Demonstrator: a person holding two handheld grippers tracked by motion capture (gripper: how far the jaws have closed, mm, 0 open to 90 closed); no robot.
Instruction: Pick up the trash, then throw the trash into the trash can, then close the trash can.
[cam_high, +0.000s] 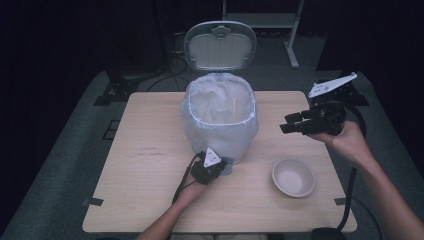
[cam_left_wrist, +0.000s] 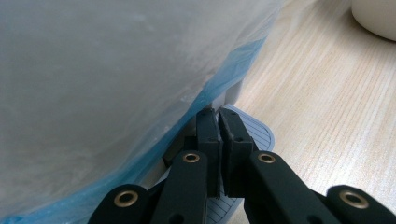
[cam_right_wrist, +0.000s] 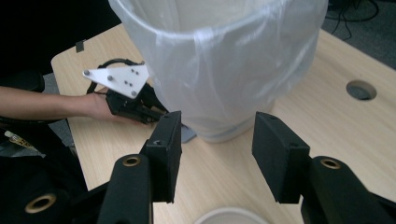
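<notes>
**Pedal bin with lid raised, left gripper on the pedal, right gripper held in the air**

High view. A pedal bin (cam_high: 220, 120) lined with a clear plastic bag (cam_high: 200, 107) stands near the middle of the wooden table (cam_high: 145, 170); its lid (cam_high: 220, 46) is tipped up at the bin's 12 o'clock side. A thin pale stick (cam_high: 233, 109) leans inside the bag against the wall at about 2 o'clock. At the bin's 6 o'clock, the left gripper (cam_high: 220, 167) rests at the foot of the bin, just beside its base. A pale empty bowl (cam_high: 293, 177) sits on the table at about 4 o'clock from the bin, apart from it. The right gripper (cam_high: 286, 124) hangs above the table at the bin's 3 o'clock, jaws pointing toward the bin.

Left gripper view. The left gripper (cam_left_wrist: 218, 114) has its jaws pressed together with nothing between them; their tips lie on the grey ribbed pedal (cam_left_wrist: 259, 133), close against the bag-covered bin wall (cam_left_wrist: 93, 93). The bowl's edge (cam_left_wrist: 373, 18) shows at 1 o'clock.

Right gripper view. The right gripper (cam_right_wrist: 215, 140) has its jaws standing apart and empty. Between and beyond them are the bin (cam_right_wrist: 224, 70), the pedal (cam_right_wrist: 187, 135) and the left gripper (cam_right_wrist: 154, 114); the bowl's rim (cam_right_wrist: 231, 215) lies at 6 o'clock.
</notes>
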